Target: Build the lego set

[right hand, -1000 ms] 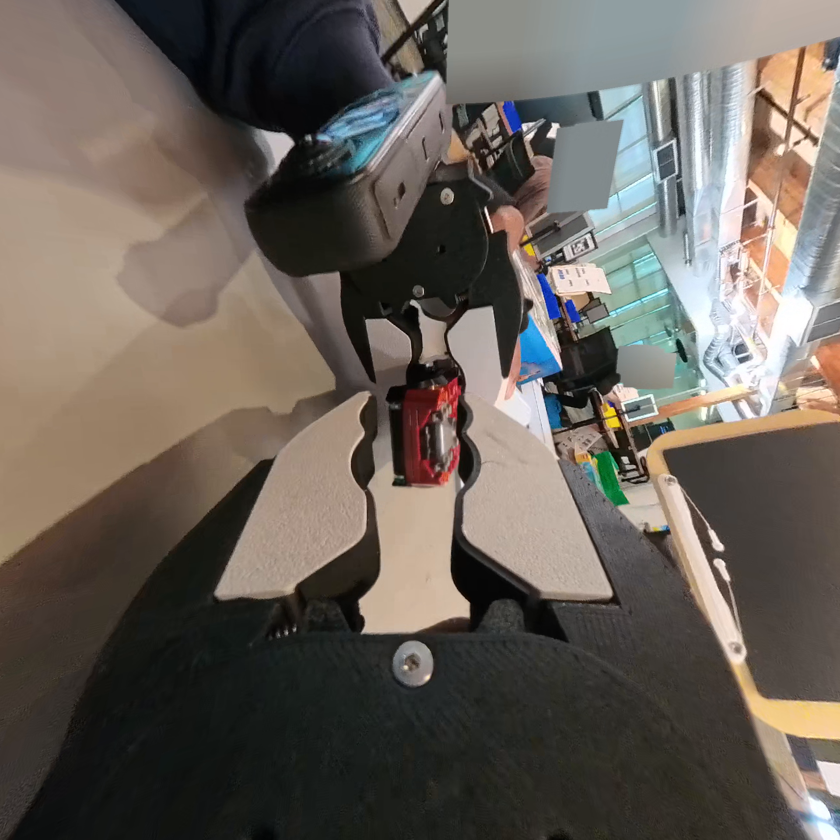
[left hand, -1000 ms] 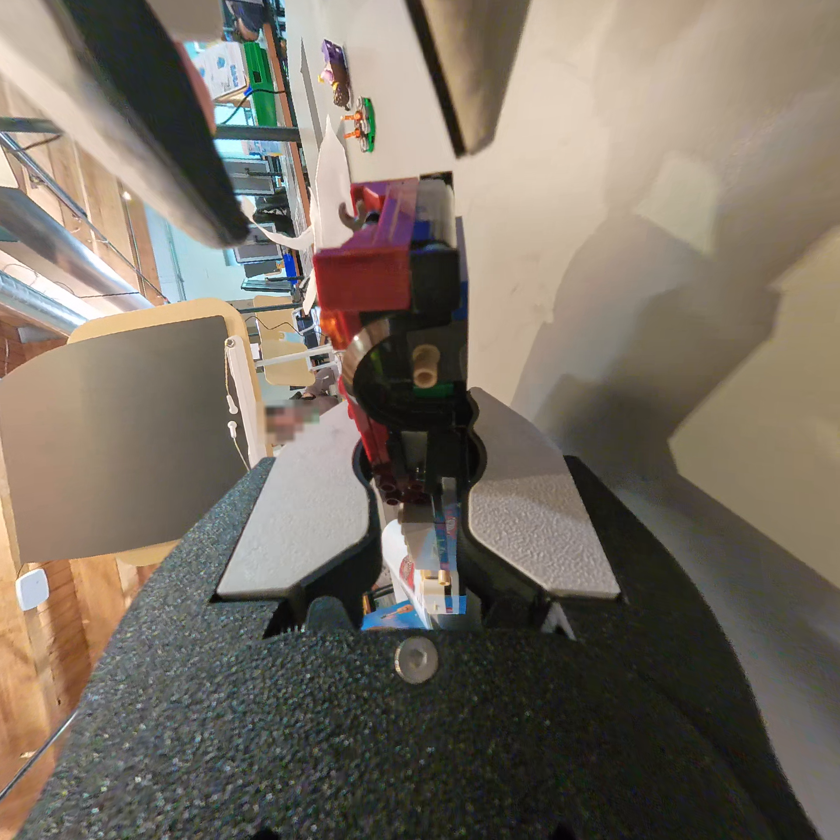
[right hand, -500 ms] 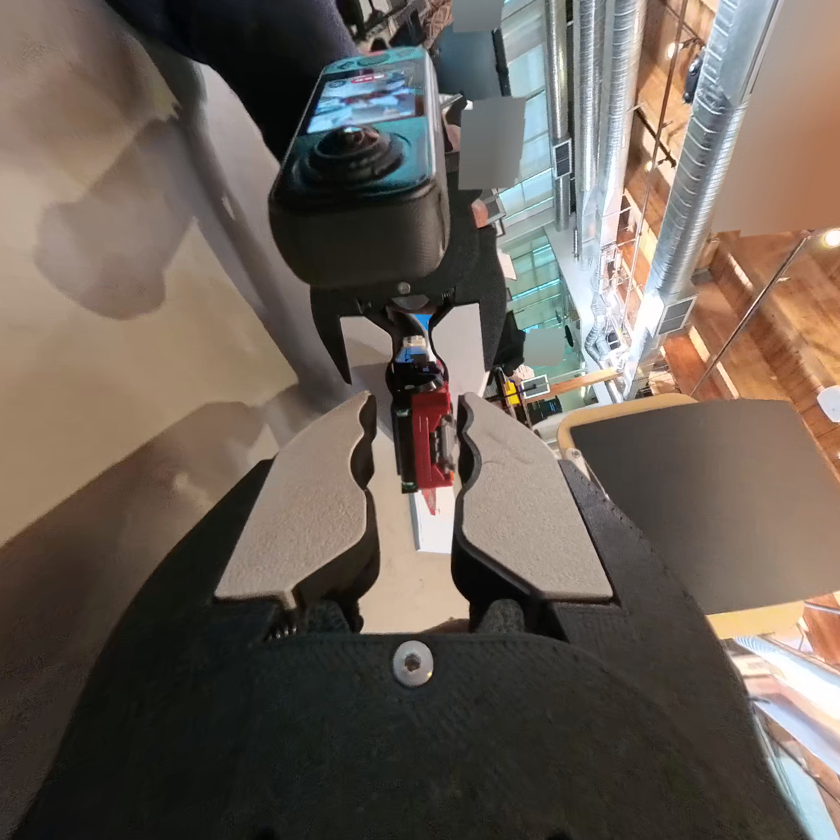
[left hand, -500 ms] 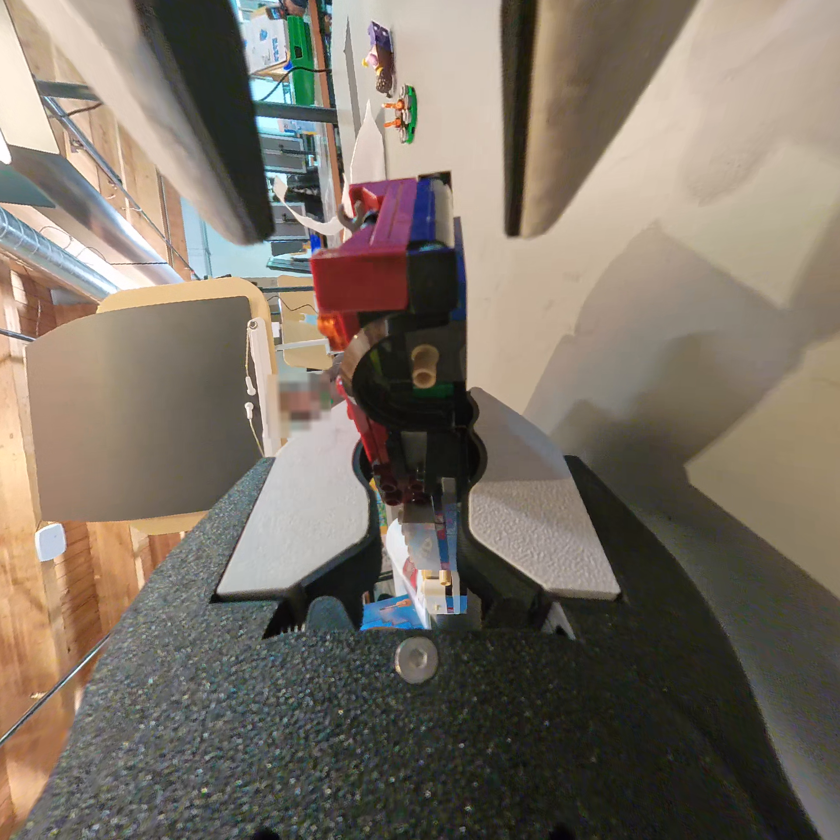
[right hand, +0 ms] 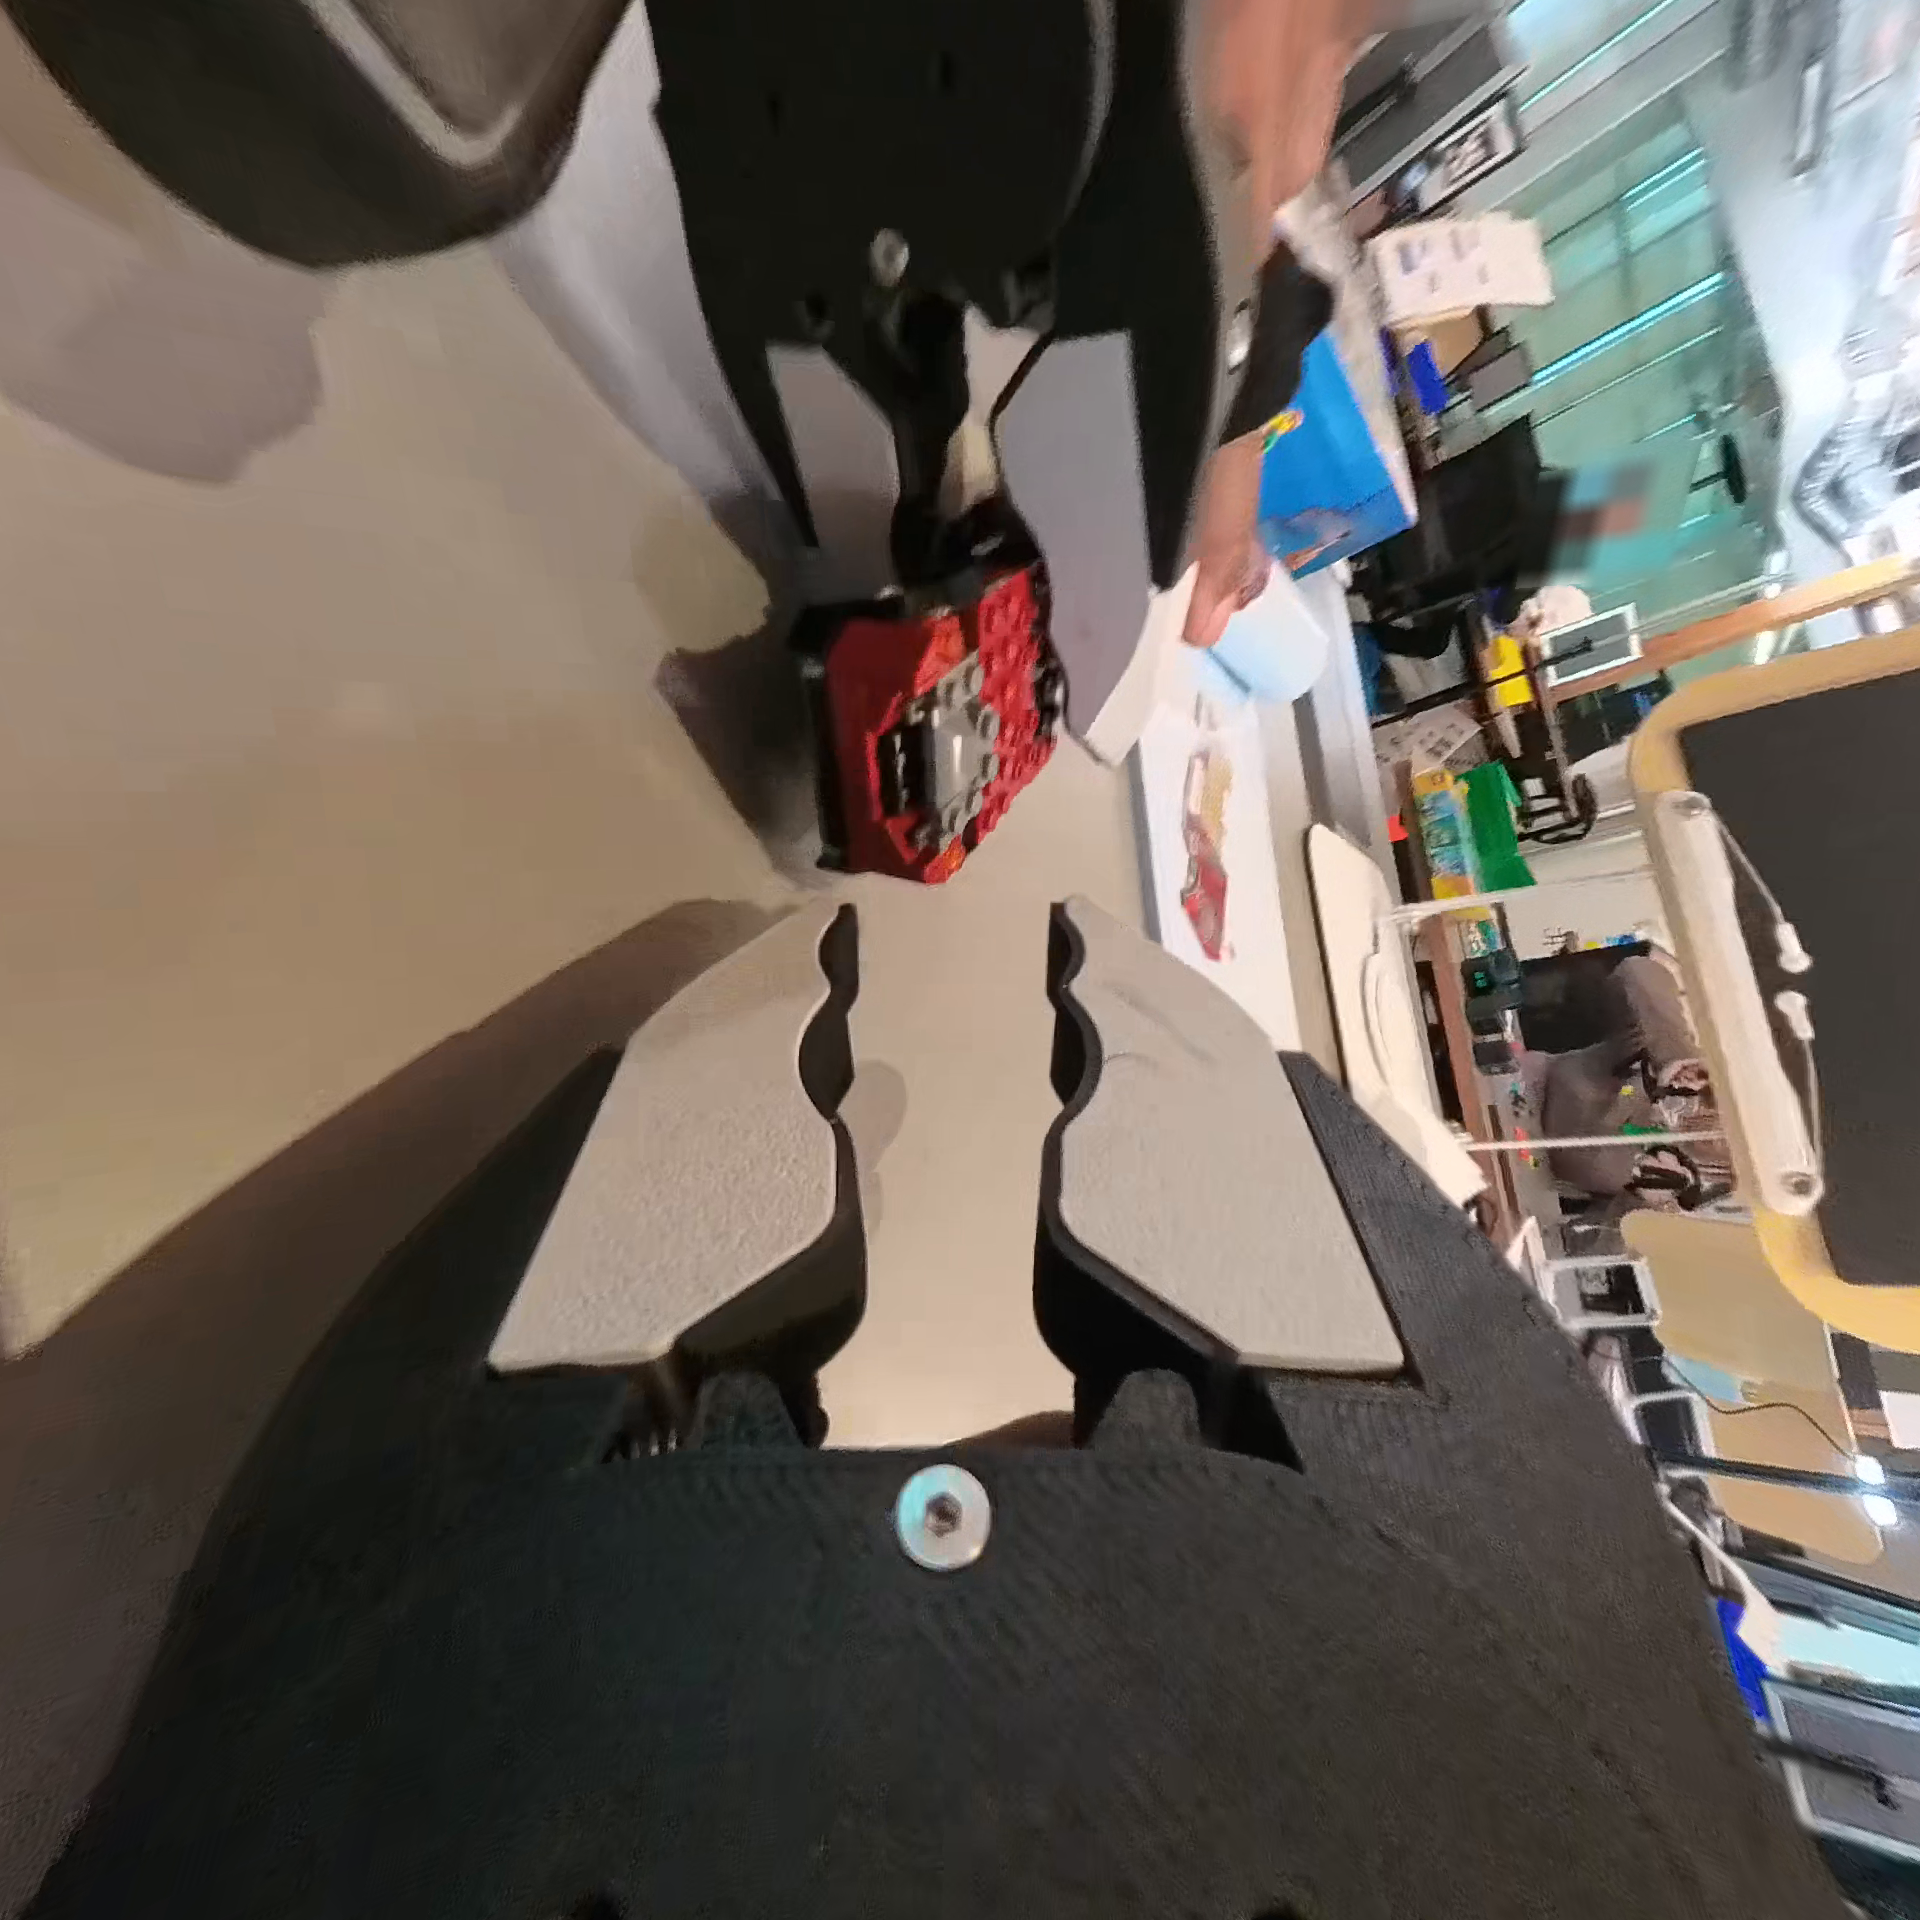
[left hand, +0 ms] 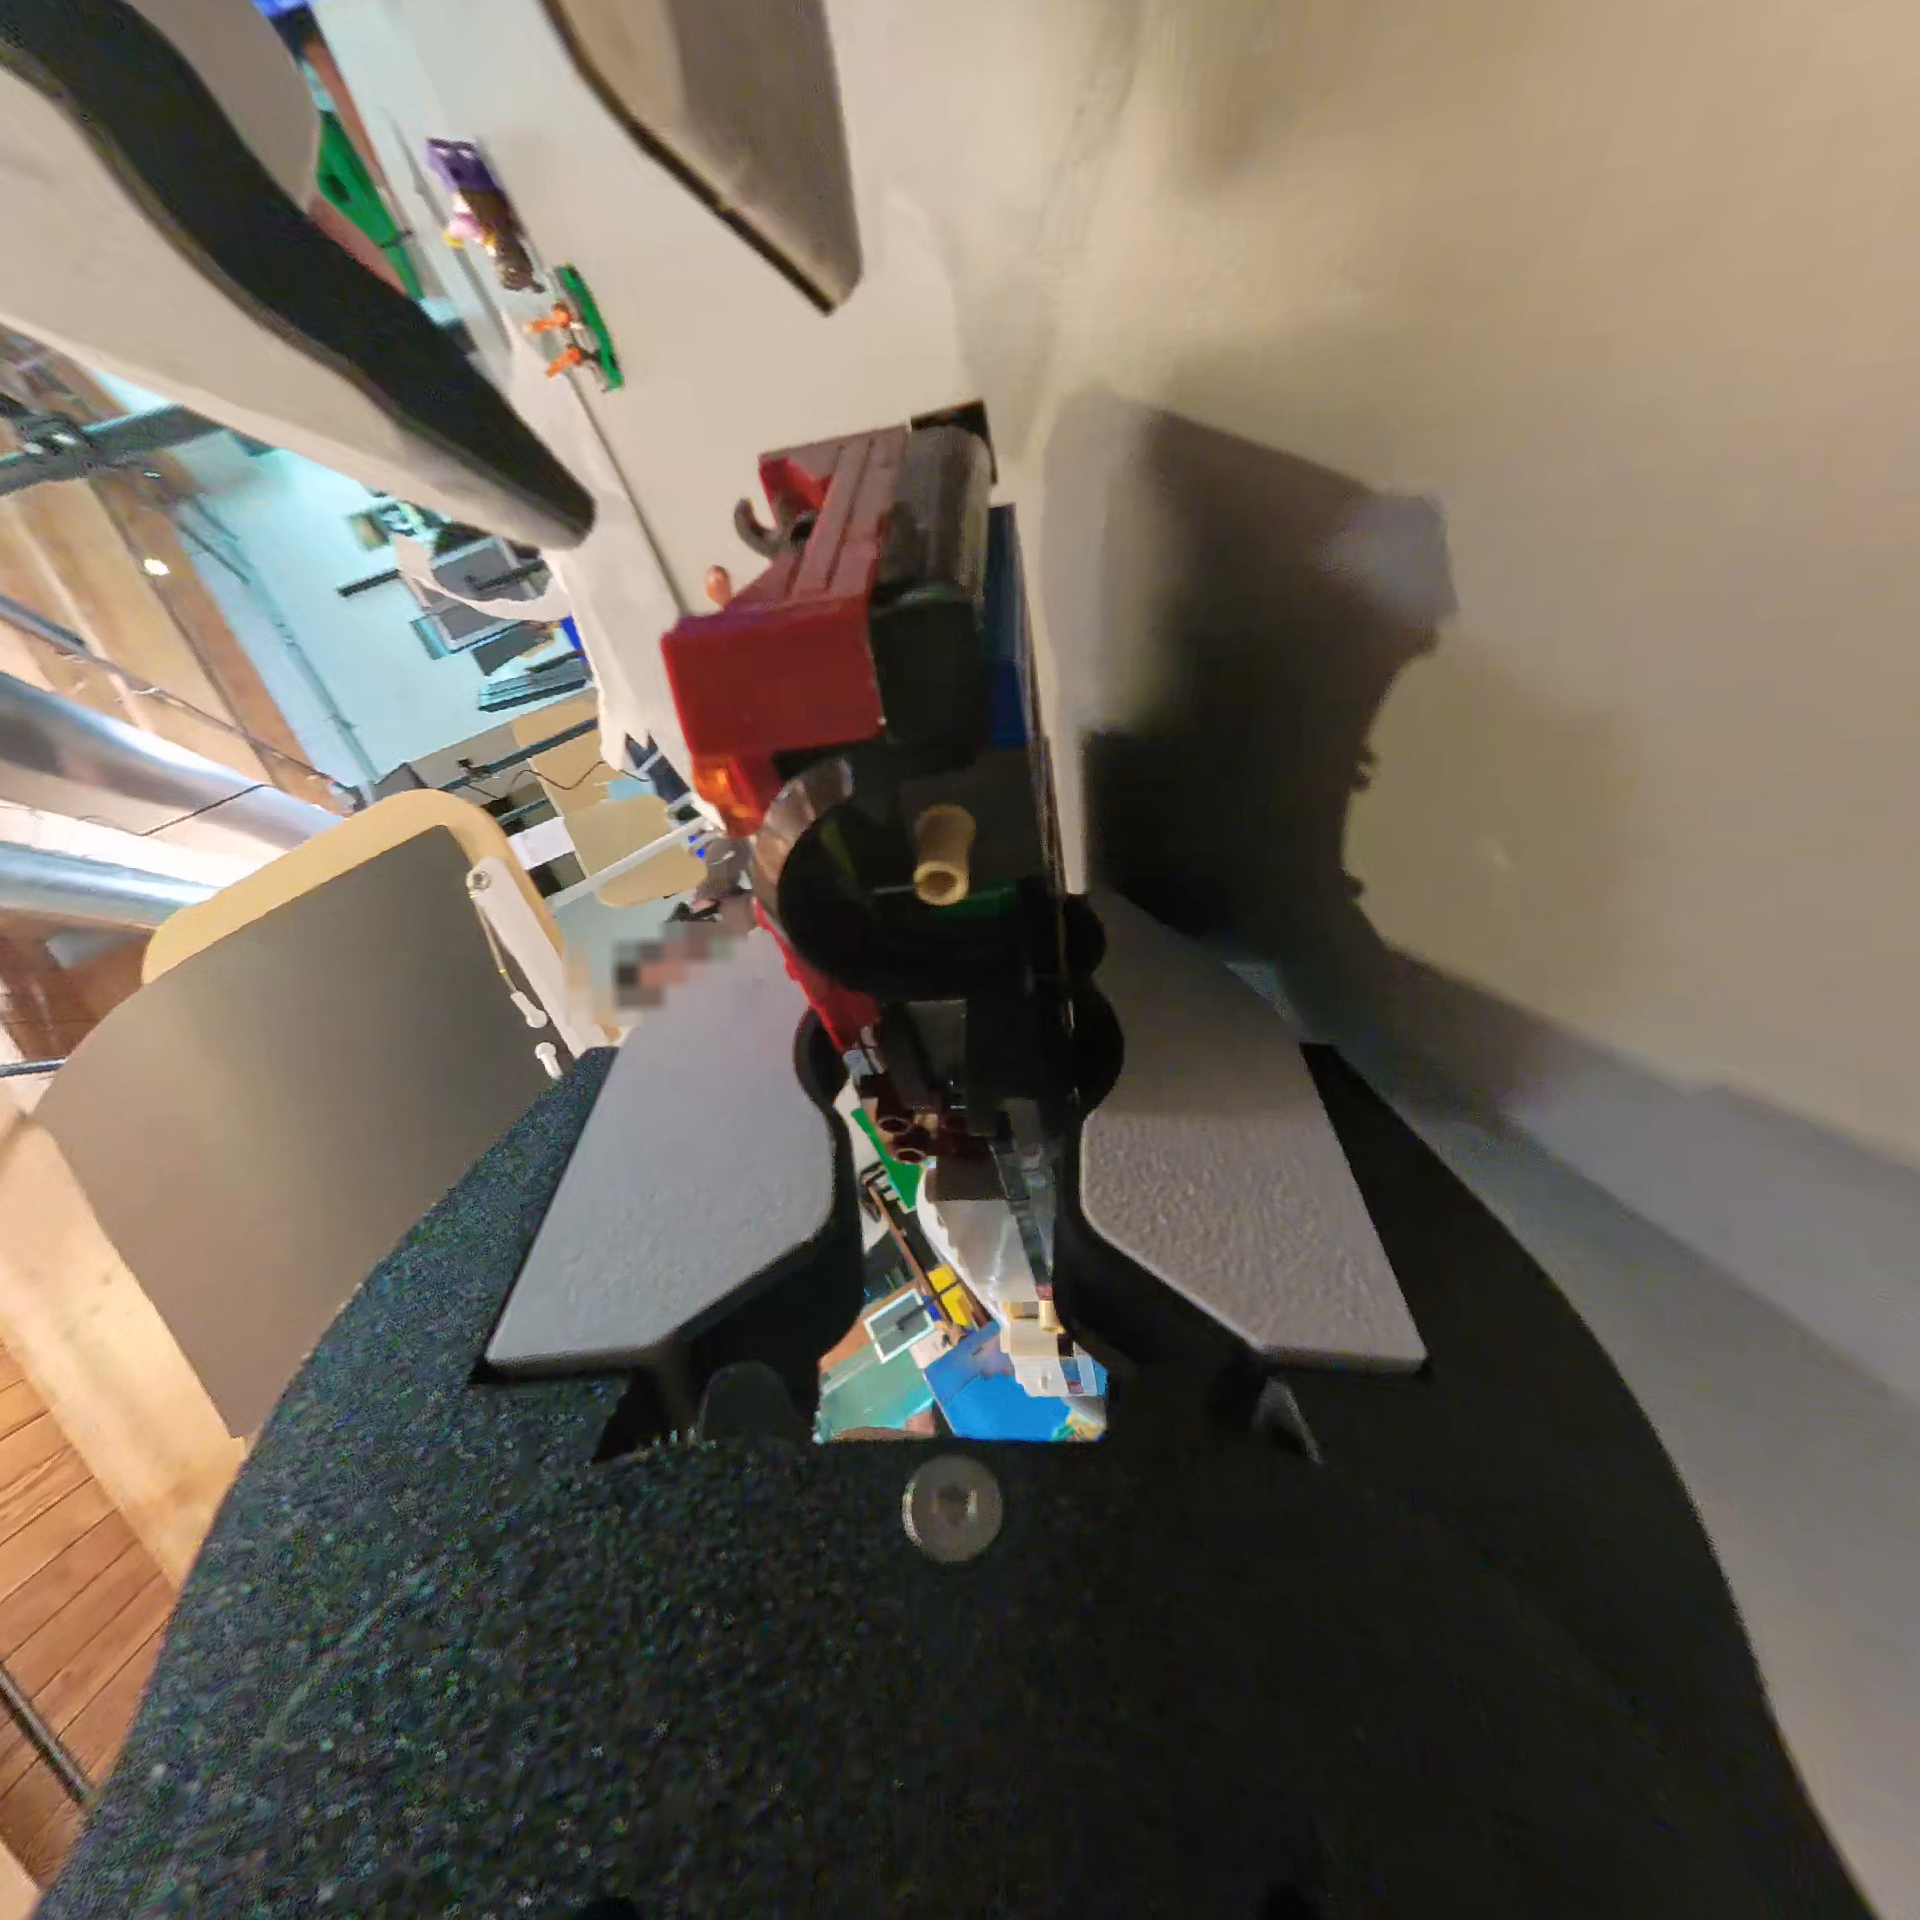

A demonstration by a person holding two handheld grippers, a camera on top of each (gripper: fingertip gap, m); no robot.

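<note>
Red-and-black brick model [left hand: 779, 675], catalogued one view after another.

Left wrist view: the left gripper [left hand: 951, 997] is closed part-way on the model's near end. Both pads appear to lie against its sides, and the rest reaches out to 12 o'clock. The model's black wheeled side lies against the pale table [left hand: 1455, 312] at 3 o'clock. Small brick figures [left hand: 488, 218] stand far off at 11 o'clock. A hold this close to one end looks prone to pivoting, so a level wrist and steady pressure would suit it.

Right wrist view: the right gripper [right hand: 951, 935] is part-open and holds nothing, with bare table between its pads. The model sits just beyond its tips at 12 o'clock, apart from them. A white printed sheet [right hand: 1195, 831] lies at 2 o'clock.
</note>
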